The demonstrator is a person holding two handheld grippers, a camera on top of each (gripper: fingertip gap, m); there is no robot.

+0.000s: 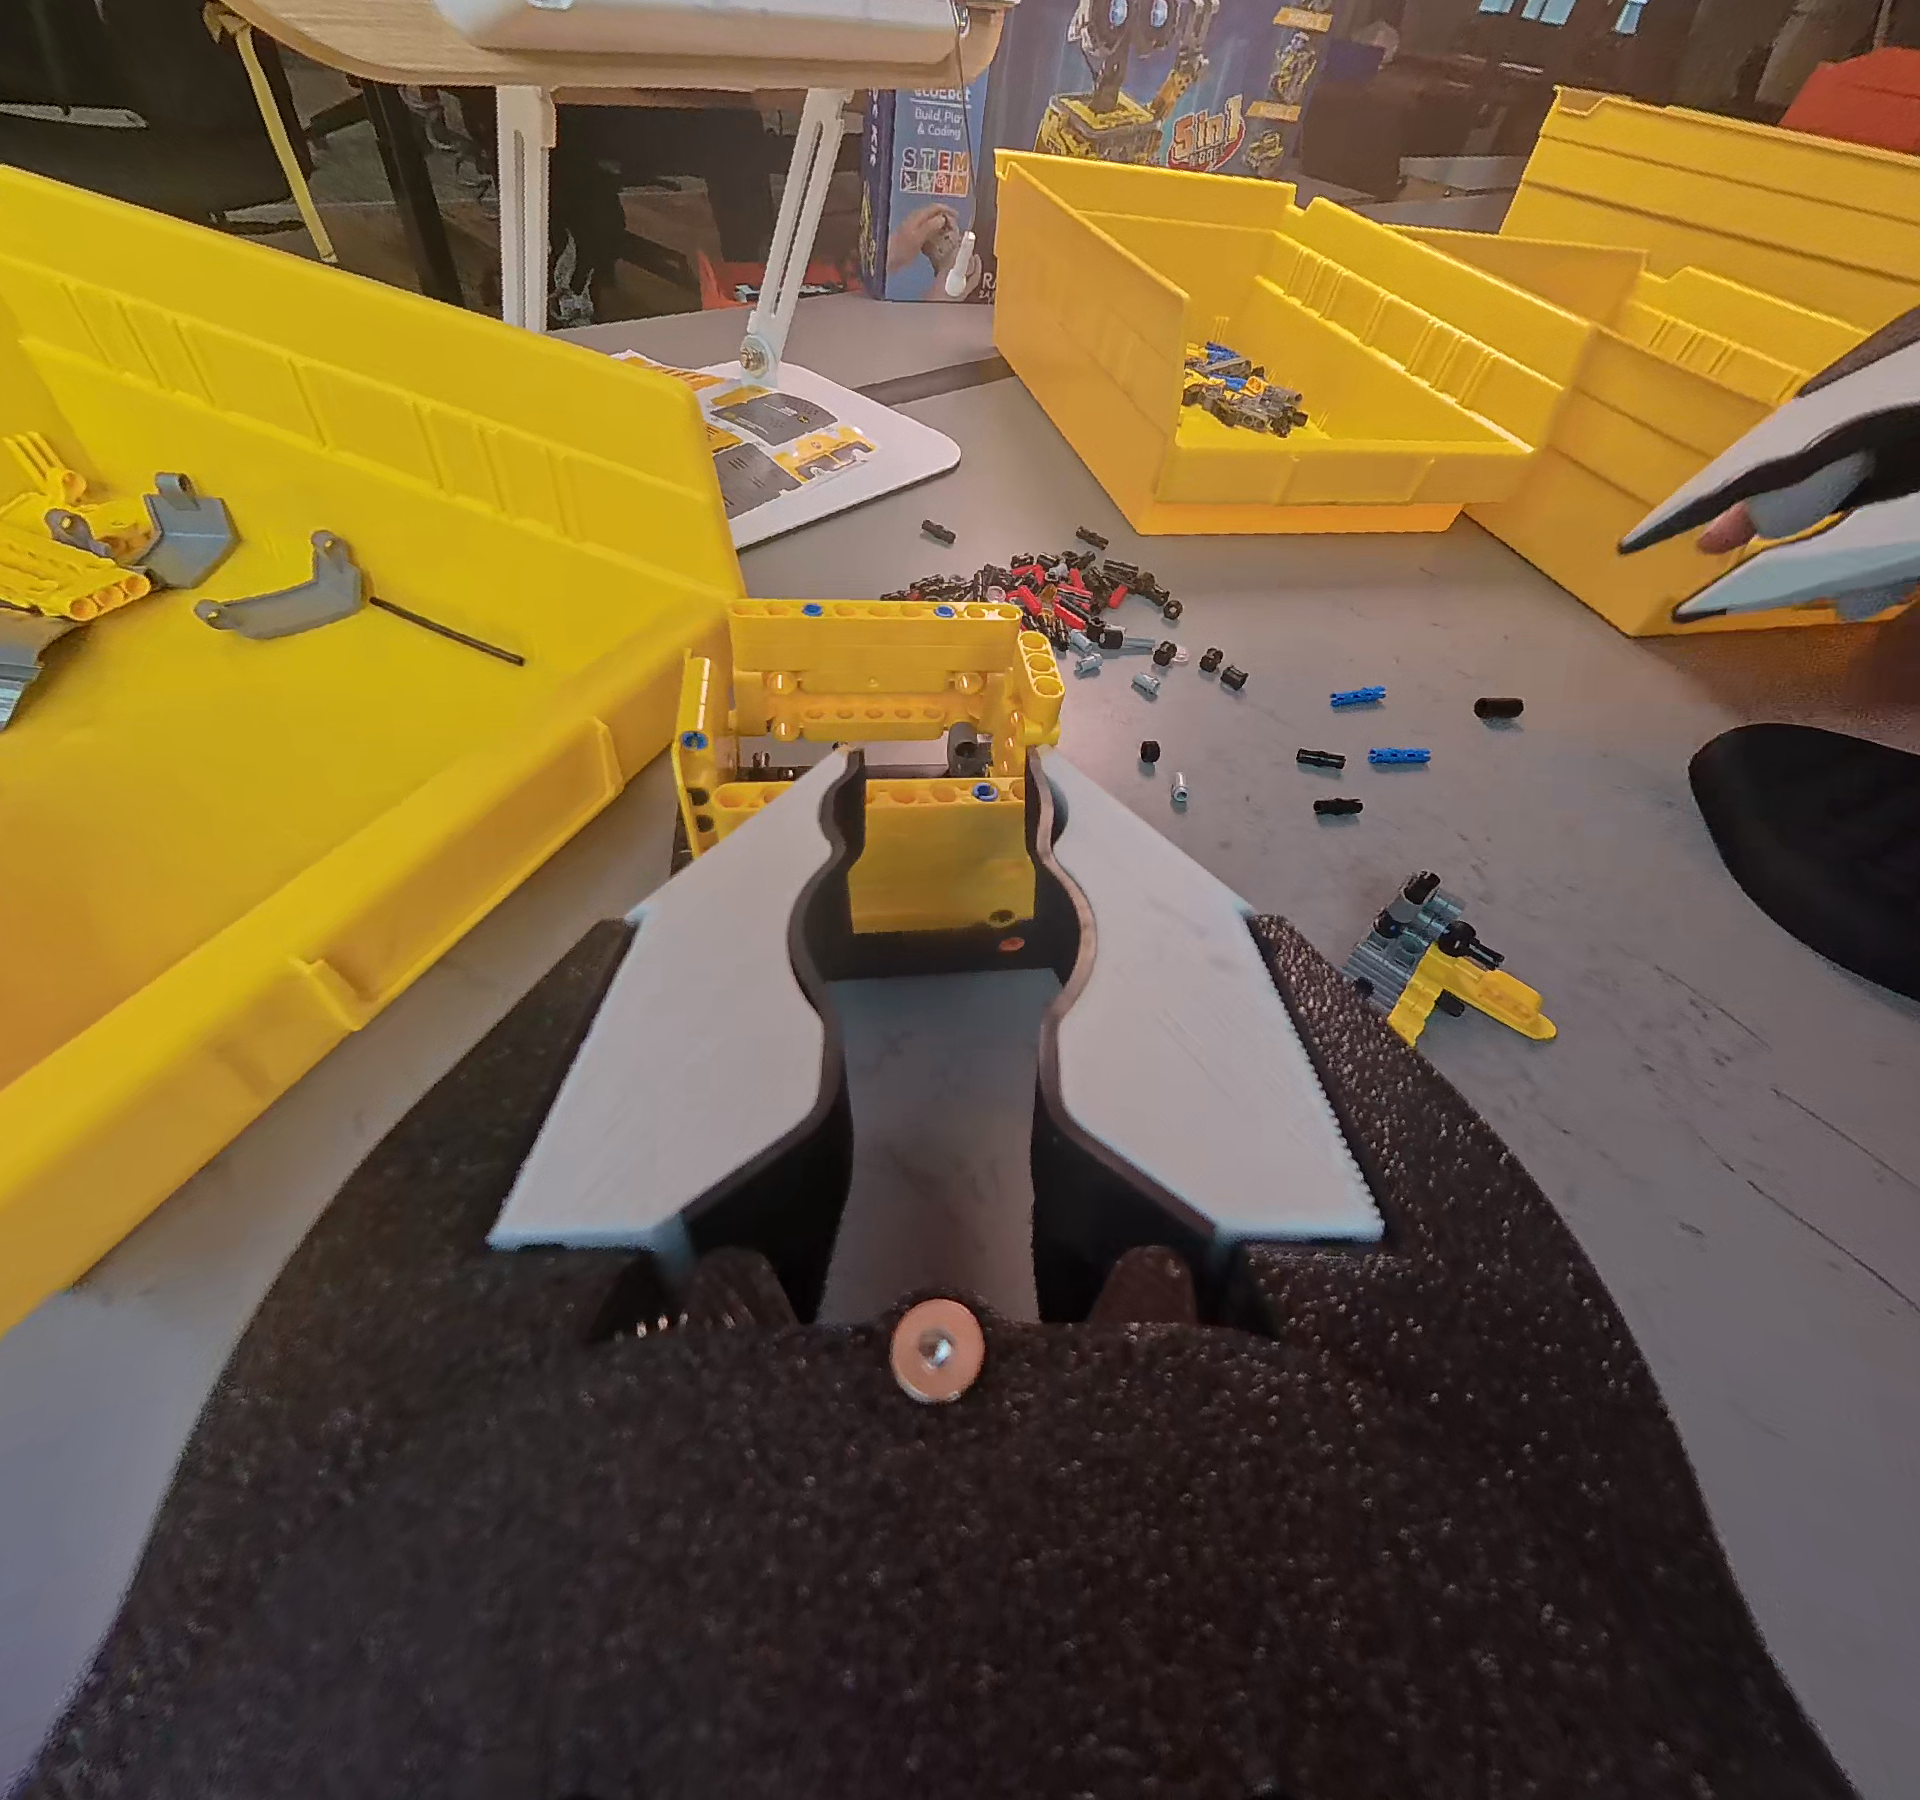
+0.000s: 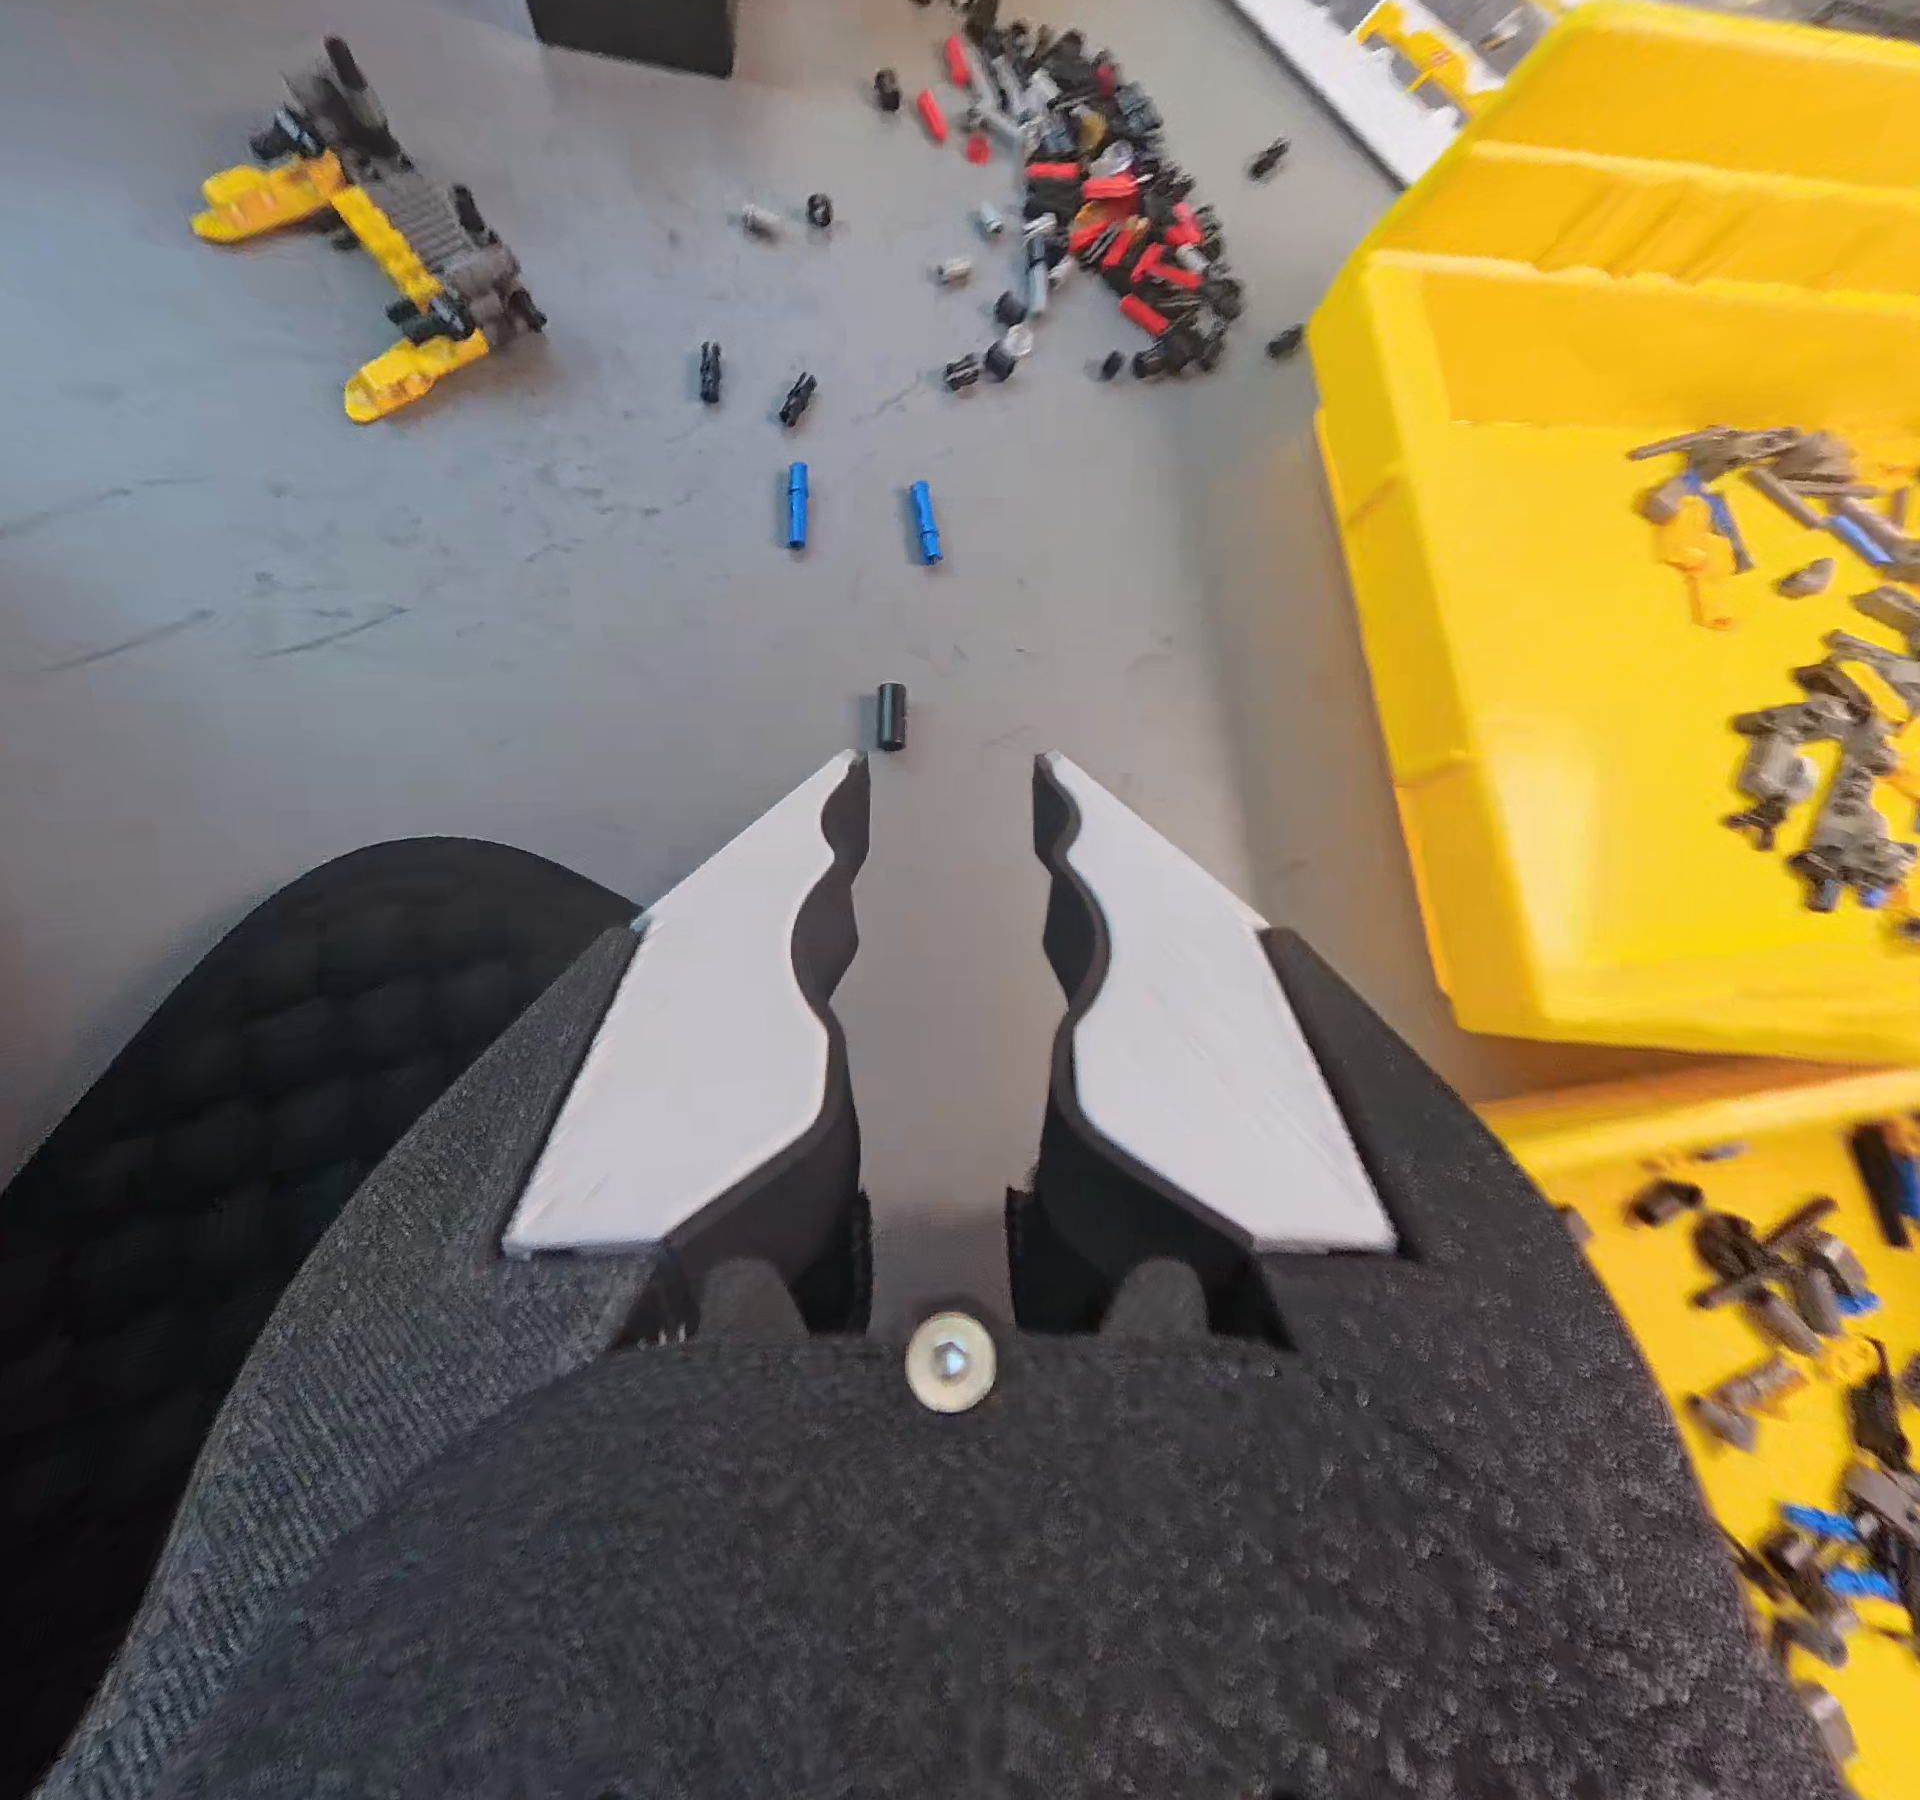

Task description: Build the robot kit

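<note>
The grey tabletop is the broadest thing in view, scuffed, with open room between the two grippers and to the left of the right one. Along its left side lies a large yellow plastic bin holding grey and yellow brick parts and a thin black rod; more yellow plastic bins crowd the far right edge, one with small dark pieces inside. Behind them stands a dark blue printed cardboard box bearing lettering and a robot picture. A white lamp stand rests on printed instruction sheets near the left bin's far corner.

The left gripper is clamped on the yellow brick-built boxy assembly, which stands on the table just beside the left bin's wall. The right gripper hovers above bare table with its fingers spread and nothing between them; a small black cylindrical pin lies just beyond its left fingertip. Farther out lie two blue pins, a scattered heap of black and red connector pins, and a small yellow-and-grey brick sub-assembly.
</note>
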